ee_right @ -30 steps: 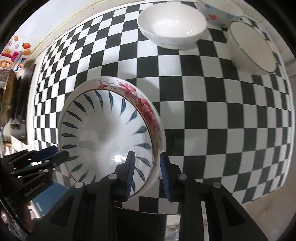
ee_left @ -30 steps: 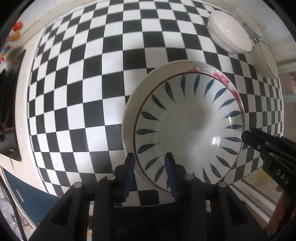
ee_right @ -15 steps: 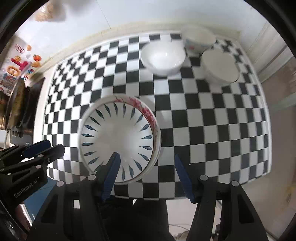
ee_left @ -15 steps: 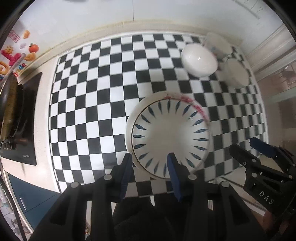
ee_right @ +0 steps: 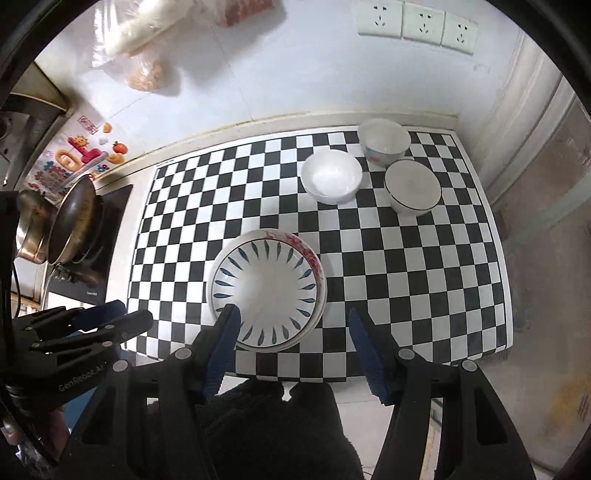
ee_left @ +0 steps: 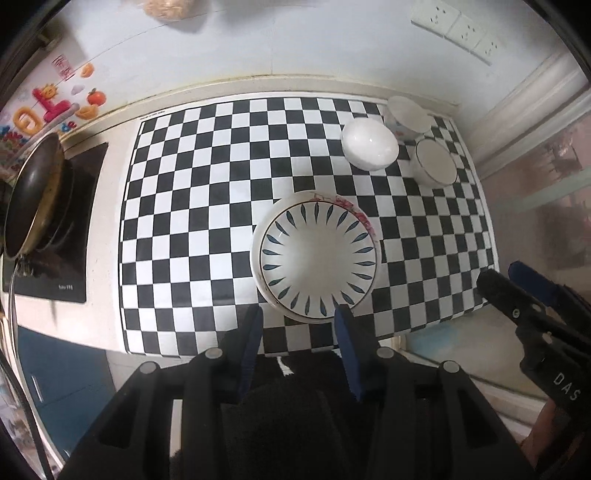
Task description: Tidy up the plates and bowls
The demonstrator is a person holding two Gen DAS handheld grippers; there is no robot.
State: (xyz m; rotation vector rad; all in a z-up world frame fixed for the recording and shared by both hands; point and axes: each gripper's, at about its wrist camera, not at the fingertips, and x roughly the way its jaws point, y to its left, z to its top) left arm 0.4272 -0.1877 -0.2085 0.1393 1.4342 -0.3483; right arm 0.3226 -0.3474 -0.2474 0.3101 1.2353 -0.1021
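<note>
A blue-leaf plate (ee_left: 317,254) lies stacked on a pink-flower plate (ee_left: 360,218) on the checkered mat near its front edge; the stack also shows in the right wrist view (ee_right: 266,288). Three bowls stand at the back right: a plain white bowl (ee_right: 331,176), a flowered bowl (ee_right: 384,140) and a dark-rimmed bowl (ee_right: 412,186). My left gripper (ee_left: 299,321) is open and empty, raised above the front of the stack. My right gripper (ee_right: 293,321) is wide open and empty, also raised above it.
A frying pan (ee_left: 31,199) sits on a black cooktop (ee_left: 74,236) at the left. The checkered mat (ee_left: 192,206) covers the counter up to the wall. Wall sockets (ee_right: 417,24) and hanging bags (ee_right: 147,70) are behind. The counter's front edge lies just below the plates.
Both grippers have let go of the plate rims, opened and pulled up and back from the stack. The plates stay on the mat.
</note>
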